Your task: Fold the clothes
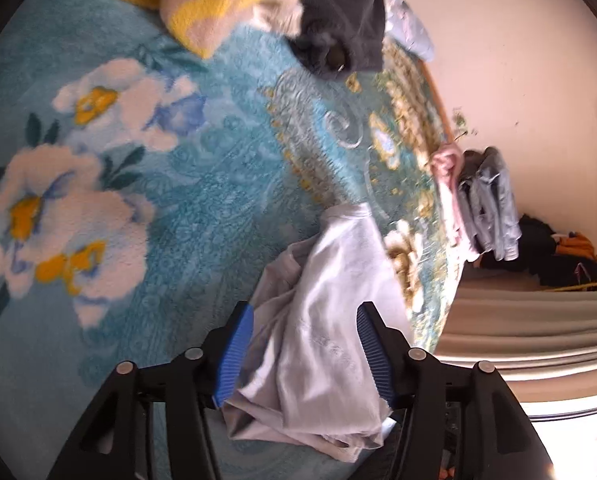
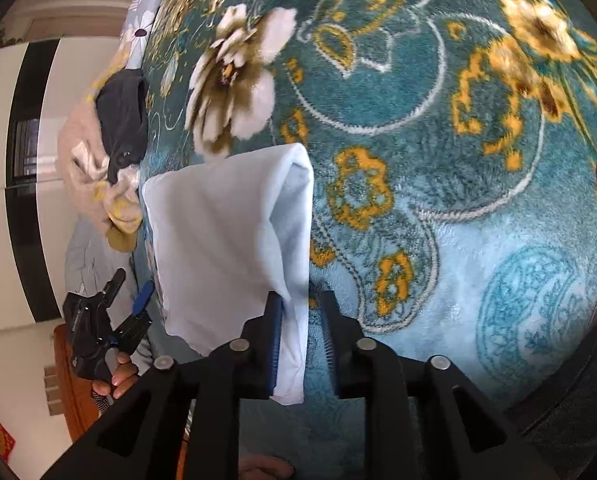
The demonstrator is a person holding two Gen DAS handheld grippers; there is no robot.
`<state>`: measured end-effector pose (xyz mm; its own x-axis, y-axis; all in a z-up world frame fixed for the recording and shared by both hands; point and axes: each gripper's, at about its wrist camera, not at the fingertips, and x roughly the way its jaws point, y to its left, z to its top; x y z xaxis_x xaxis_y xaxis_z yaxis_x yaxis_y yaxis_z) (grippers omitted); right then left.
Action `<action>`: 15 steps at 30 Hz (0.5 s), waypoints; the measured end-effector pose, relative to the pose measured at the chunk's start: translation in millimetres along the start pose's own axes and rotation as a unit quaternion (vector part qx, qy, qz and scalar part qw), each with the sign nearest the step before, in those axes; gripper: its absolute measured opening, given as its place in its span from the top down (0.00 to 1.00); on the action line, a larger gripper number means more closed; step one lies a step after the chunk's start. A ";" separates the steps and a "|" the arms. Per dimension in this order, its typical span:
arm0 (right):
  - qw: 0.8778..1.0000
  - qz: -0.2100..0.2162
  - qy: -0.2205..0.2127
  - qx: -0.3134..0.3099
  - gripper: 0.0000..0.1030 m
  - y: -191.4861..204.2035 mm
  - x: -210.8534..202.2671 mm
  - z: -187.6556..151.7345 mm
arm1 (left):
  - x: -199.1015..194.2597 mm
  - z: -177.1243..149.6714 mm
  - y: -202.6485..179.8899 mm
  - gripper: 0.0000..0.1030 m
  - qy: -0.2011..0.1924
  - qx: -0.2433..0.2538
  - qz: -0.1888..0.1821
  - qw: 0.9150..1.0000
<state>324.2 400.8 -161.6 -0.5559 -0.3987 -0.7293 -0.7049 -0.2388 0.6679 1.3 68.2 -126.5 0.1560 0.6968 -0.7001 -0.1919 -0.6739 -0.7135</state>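
A white garment [image 1: 330,320] lies partly folded and rumpled on the teal floral blanket [image 1: 178,200]. My left gripper [image 1: 304,344] straddles its near end, blue pads wide apart and not pressing the cloth. In the right wrist view the same white garment [image 2: 226,248] shows a smooth folded edge. My right gripper [image 2: 301,336] stands open around its near corner; the cloth rests against the left finger [image 2: 274,340] and a gap shows before the other. The left gripper [image 2: 132,292], held by a hand [image 2: 118,376], appears open at the far side of the cloth.
A dark grey garment [image 1: 342,32] and a beige-and-yellow one [image 1: 226,4] are heaped at the far end of the bed. Folded pink and light-blue clothes [image 1: 486,208] sit at the bed's right edge, with dark things [image 1: 546,252] on the floor beyond.
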 end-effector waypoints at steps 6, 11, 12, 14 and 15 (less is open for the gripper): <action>1.000 0.027 0.000 0.014 0.73 -1.0 10.1 0.2 | 21.5 -0.8 2.4 0.43 0.033 0.018 0.000 0.999; 0.999 0.038 -0.005 0.033 0.73 -1.6 17.3 3.3 | 20.9 -3.3 10.3 0.45 0.031 0.002 -0.019 0.999; 0.999 0.039 -0.006 0.036 0.73 -1.3 18.5 3.7 | 20.4 -3.9 11.2 0.47 0.029 0.000 -0.019 0.999; 0.999 0.037 -0.008 0.036 0.83 2.0 18.7 3.6 | 20.1 -5.4 11.5 0.71 0.028 0.002 0.002 1.000; 0.999 0.037 -0.009 0.035 0.87 3.7 18.6 3.6 | 21.4 -5.9 10.5 0.77 0.028 -0.001 0.007 1.000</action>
<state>309.6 395.7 -173.3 -0.6145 -0.3968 -0.6819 -0.6909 -0.1465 0.7079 8.3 74.6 -149.1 0.2078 0.6718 -0.7110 -0.1935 -0.6843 -0.7030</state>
